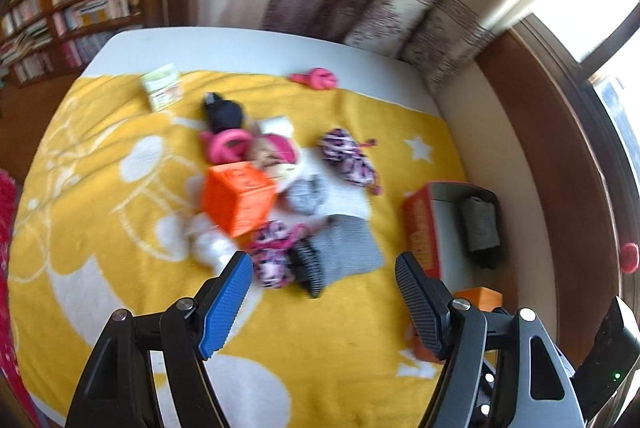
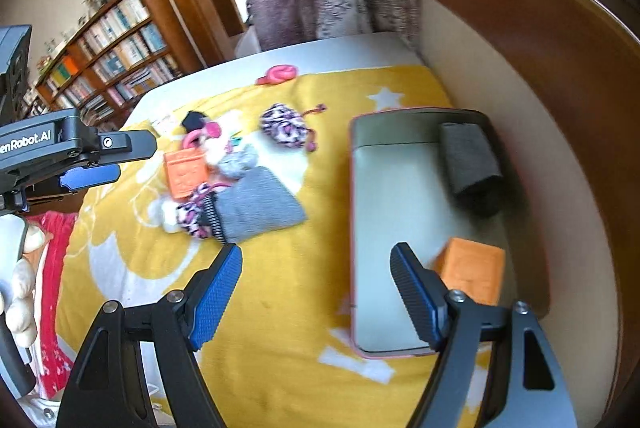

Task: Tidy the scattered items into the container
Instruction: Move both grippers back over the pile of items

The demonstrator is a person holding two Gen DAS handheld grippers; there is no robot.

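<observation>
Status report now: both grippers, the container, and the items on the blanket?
Left gripper open, empty. Right gripper open, empty. Container holds dark roll, orange block. Pile on blanket, path clear.

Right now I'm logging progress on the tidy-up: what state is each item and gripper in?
Left gripper: open, empty.
Right gripper: open, empty.
Container: open-topped, partly filled.
Dark rolled cloth: inside container.
Orange block: inside container.
Orange cube: still on blanket.
Grey folded cloth: still on blanket.
</observation>
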